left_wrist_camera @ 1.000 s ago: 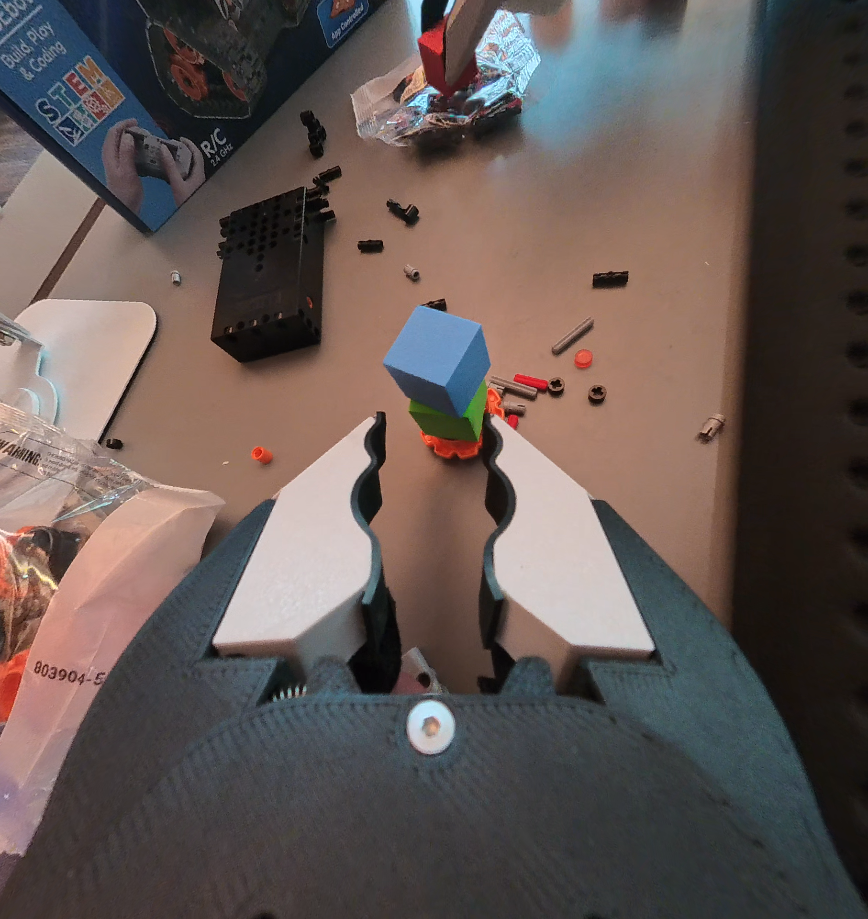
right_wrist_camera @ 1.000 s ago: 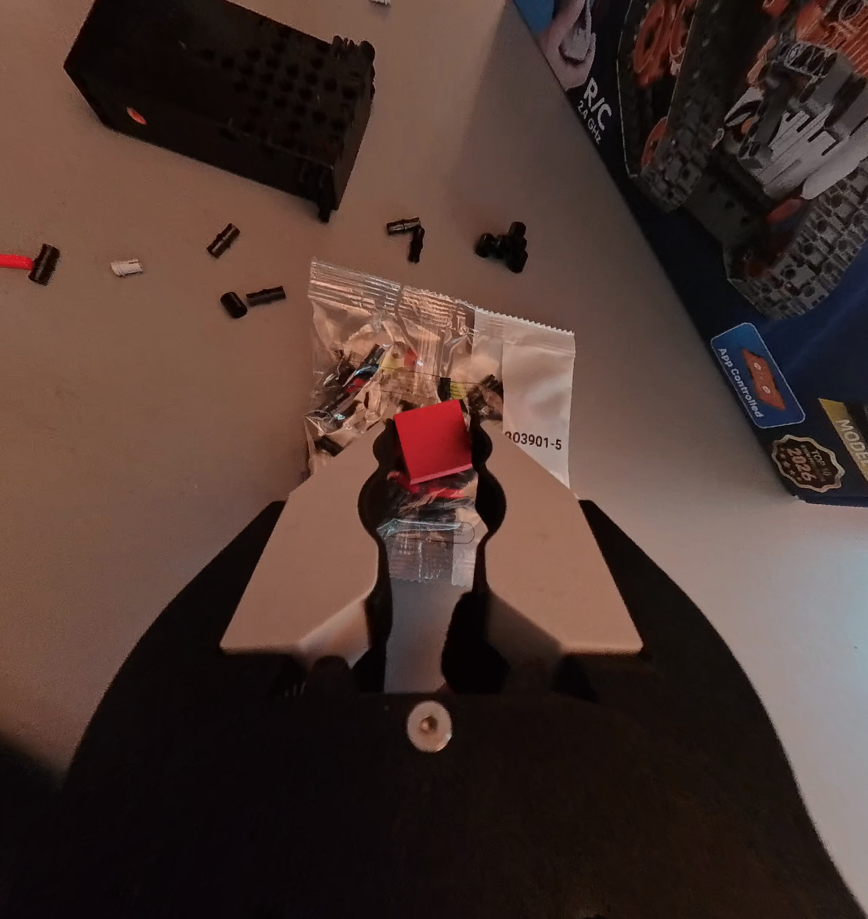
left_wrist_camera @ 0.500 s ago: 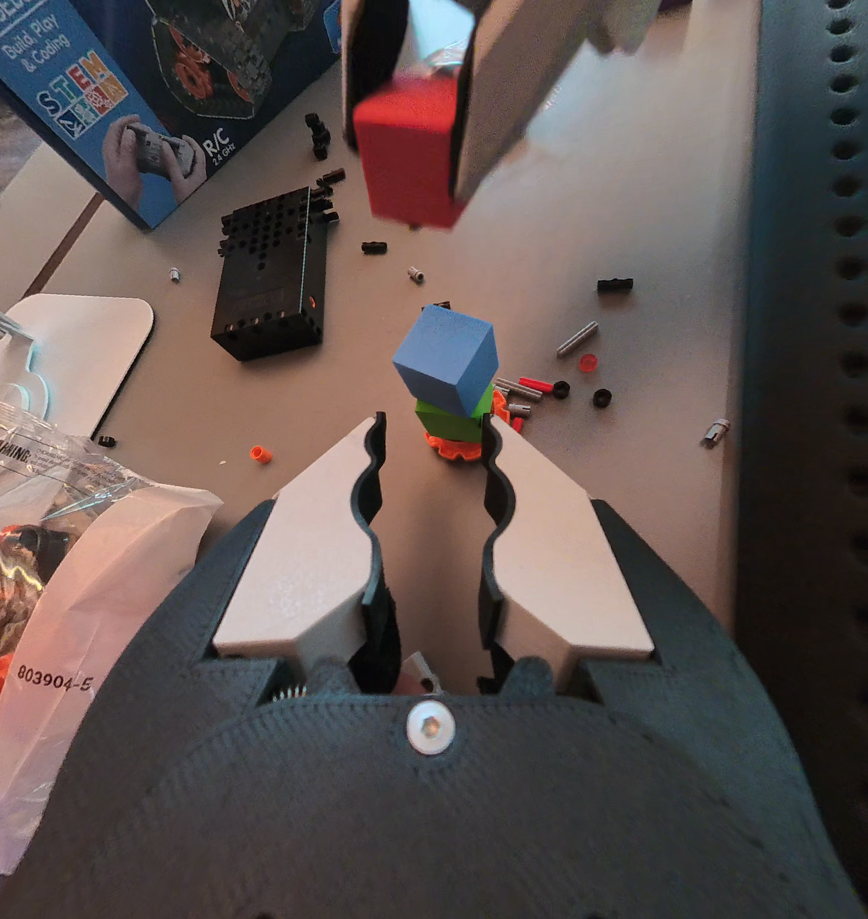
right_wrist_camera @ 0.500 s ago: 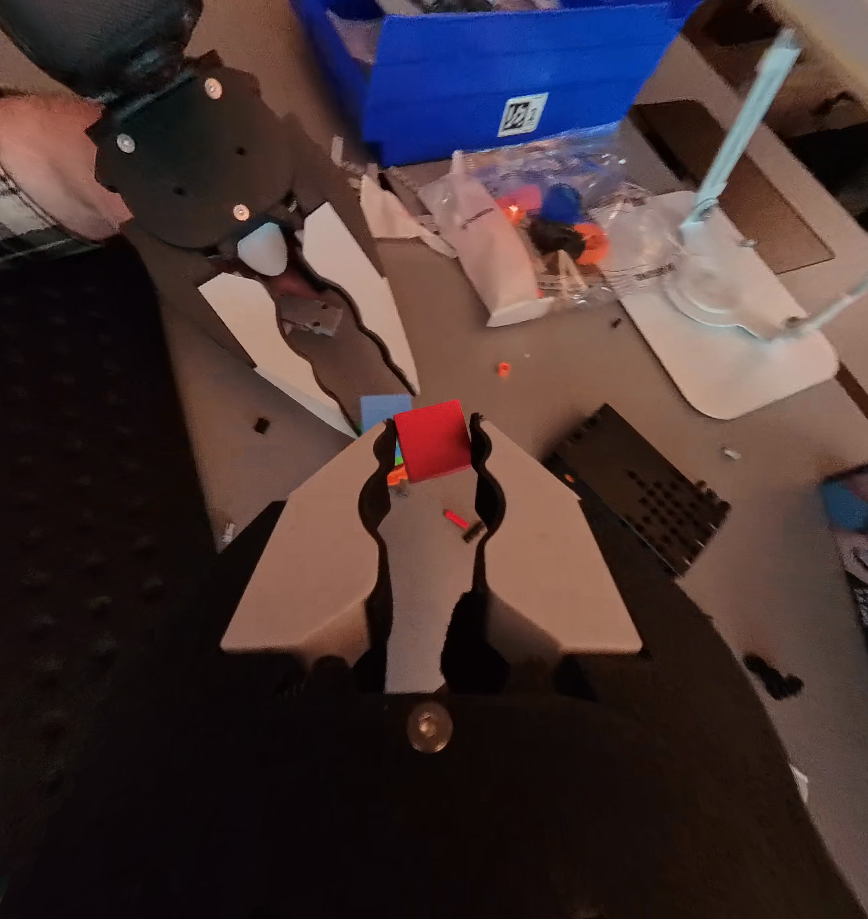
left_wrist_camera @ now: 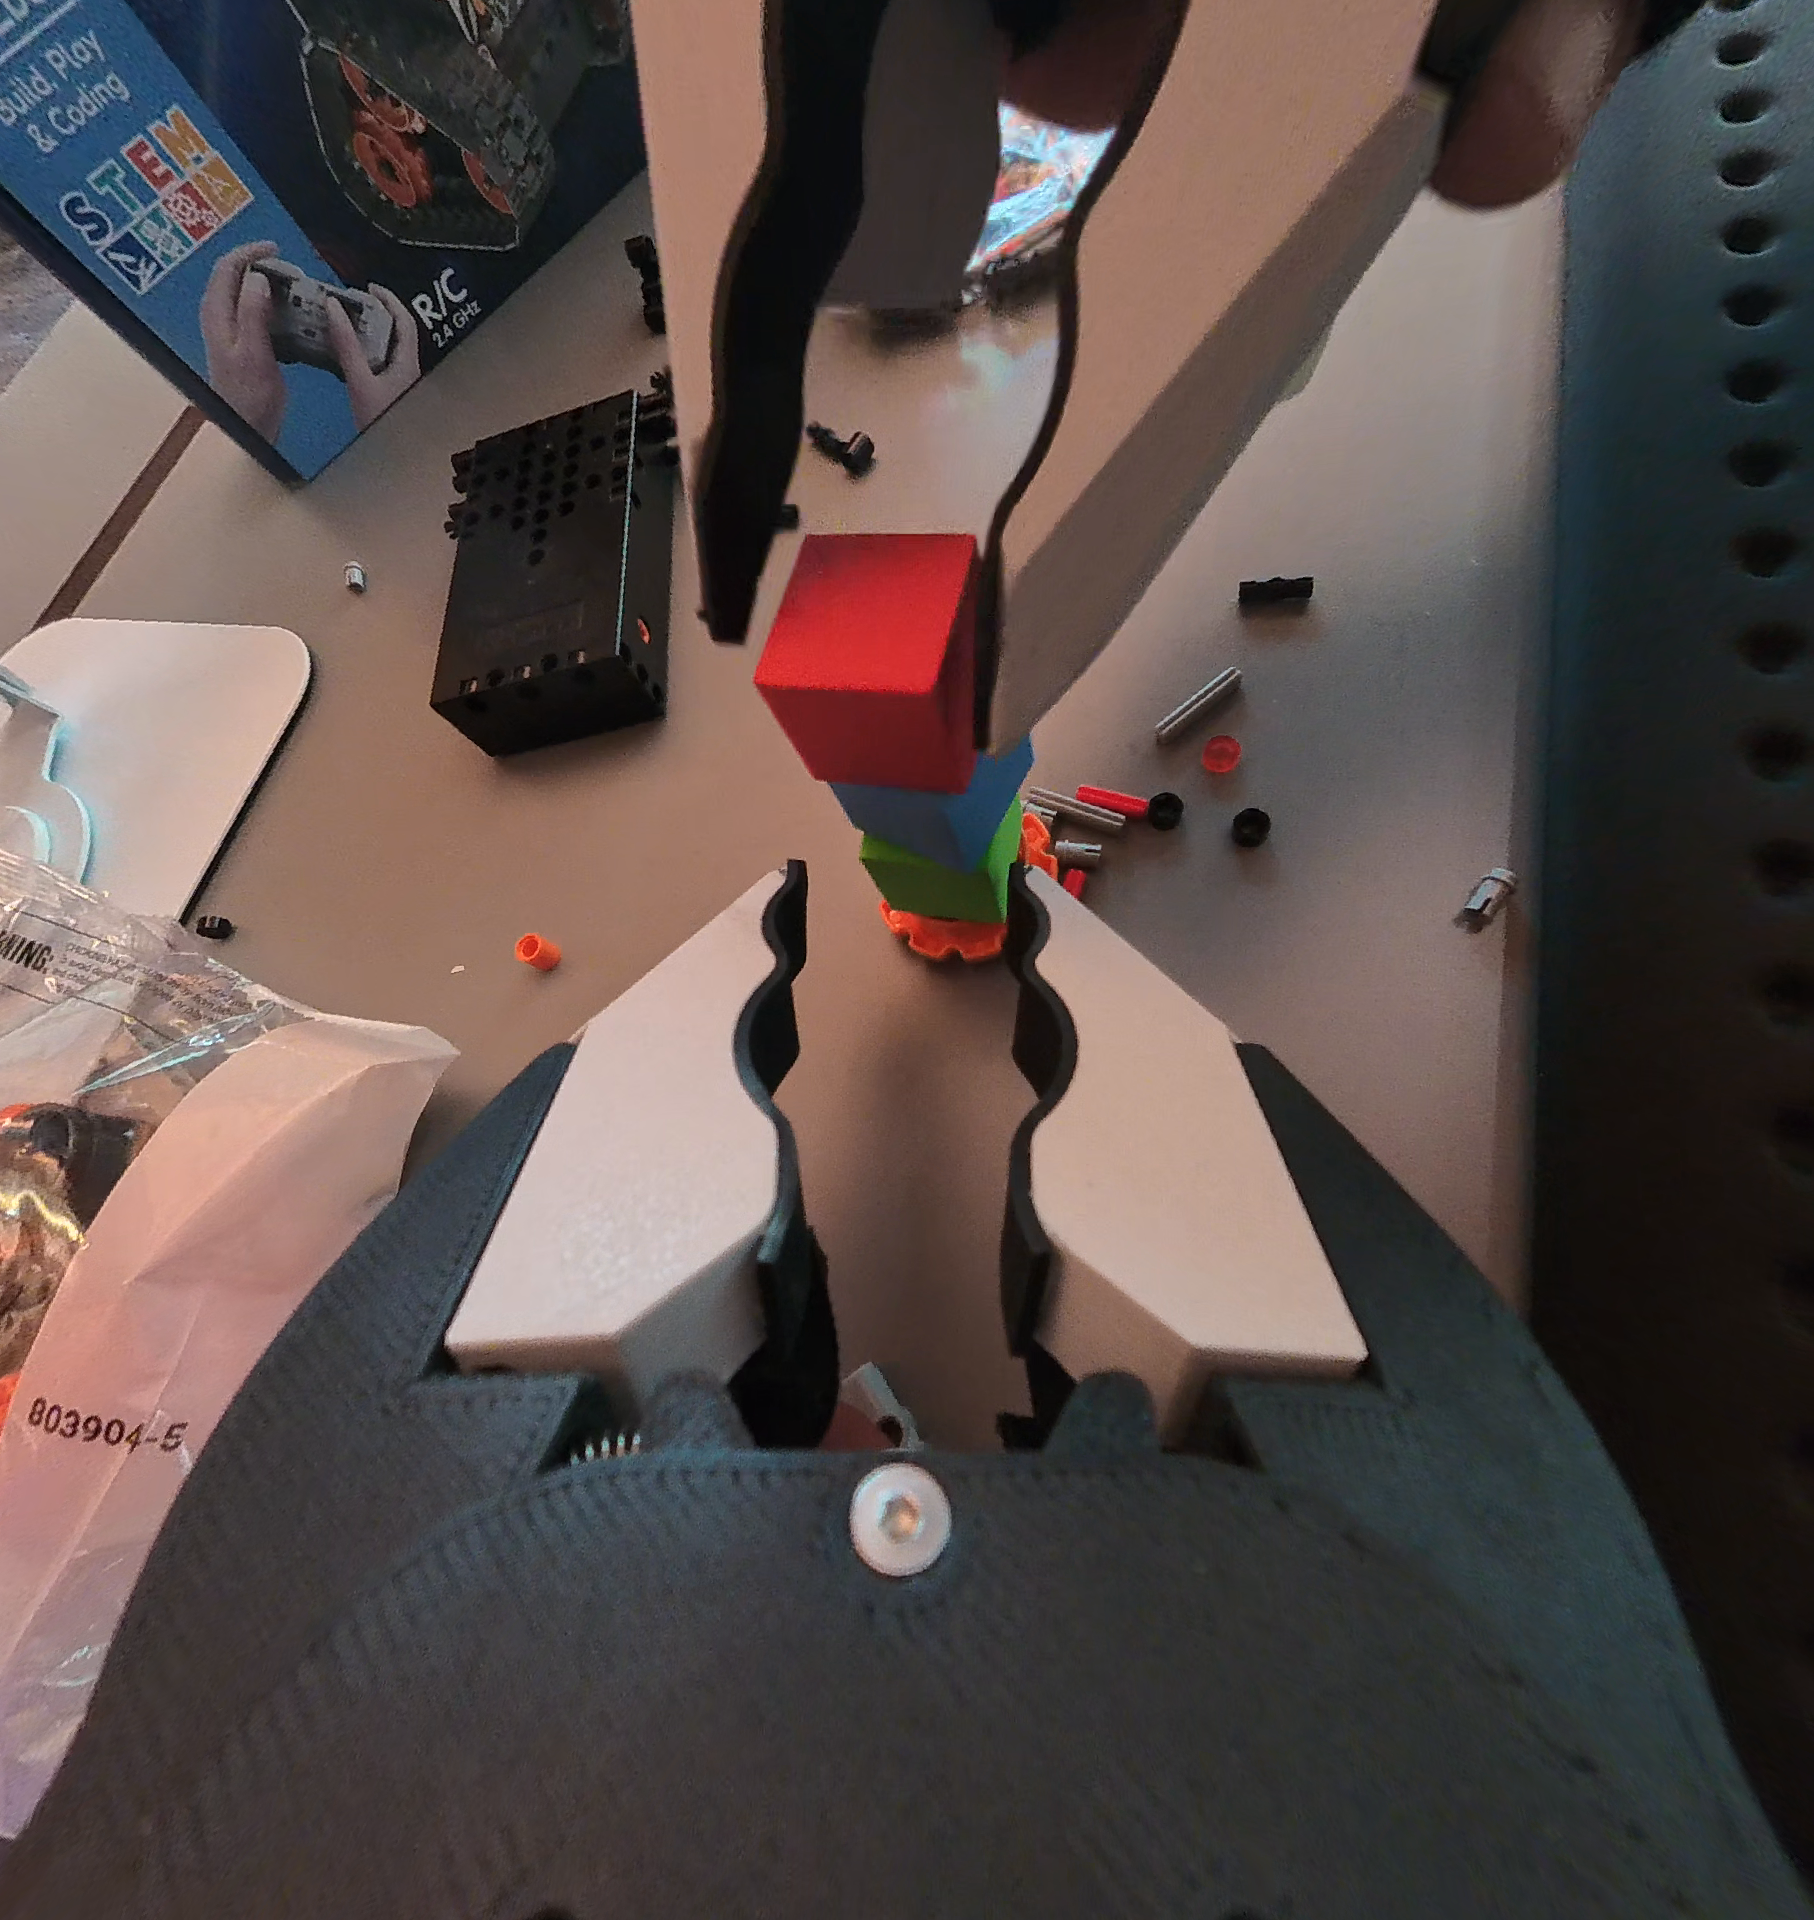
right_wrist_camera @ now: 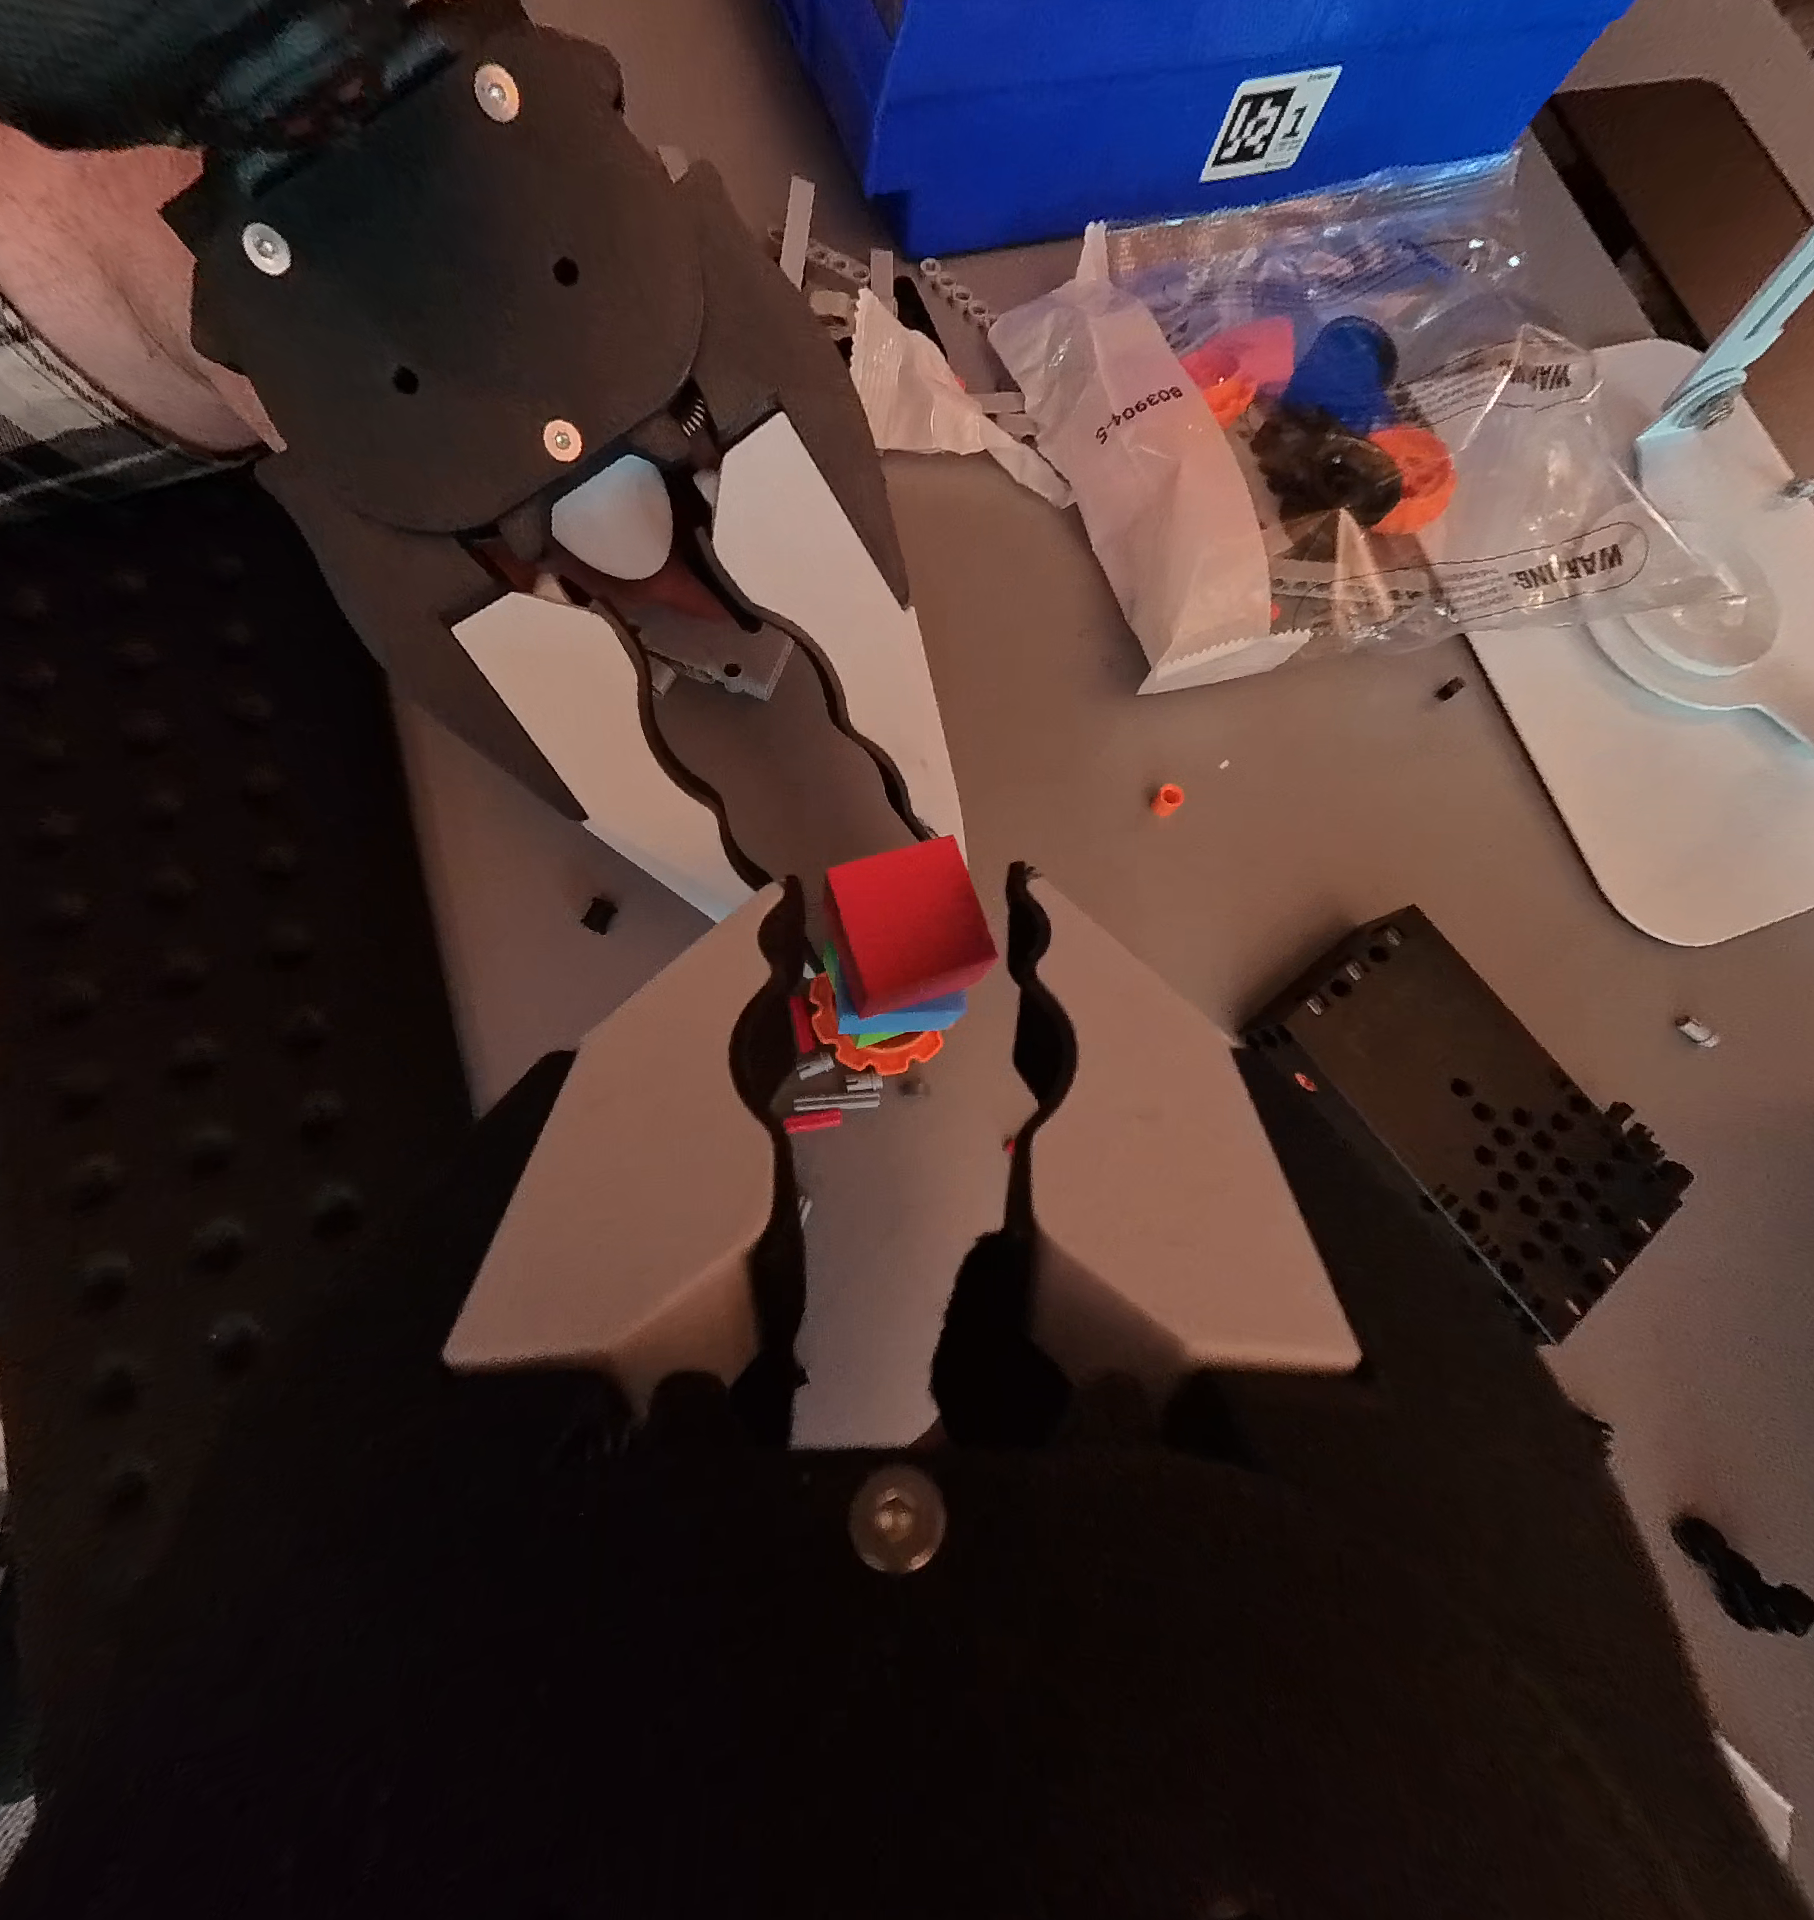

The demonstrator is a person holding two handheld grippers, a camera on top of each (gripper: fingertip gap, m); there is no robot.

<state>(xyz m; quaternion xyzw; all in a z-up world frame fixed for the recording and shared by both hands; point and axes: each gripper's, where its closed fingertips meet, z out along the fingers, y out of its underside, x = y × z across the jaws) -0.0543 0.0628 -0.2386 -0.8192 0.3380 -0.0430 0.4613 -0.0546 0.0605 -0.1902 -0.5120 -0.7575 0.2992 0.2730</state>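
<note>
Right wrist view has my right gripper (right_wrist_camera: 898,883) spread wide around the red cube (right_wrist_camera: 908,925), which sits atop the blue cube (right_wrist_camera: 908,1016), green cube (left_wrist_camera: 939,883) and orange gear (right_wrist_camera: 875,1049); whether either fingertip touches the cube, I cannot tell. My left gripper (left_wrist_camera: 908,883) waits open and empty just beside the stack on the grey table (left_wrist_camera: 1350,416).
</note>
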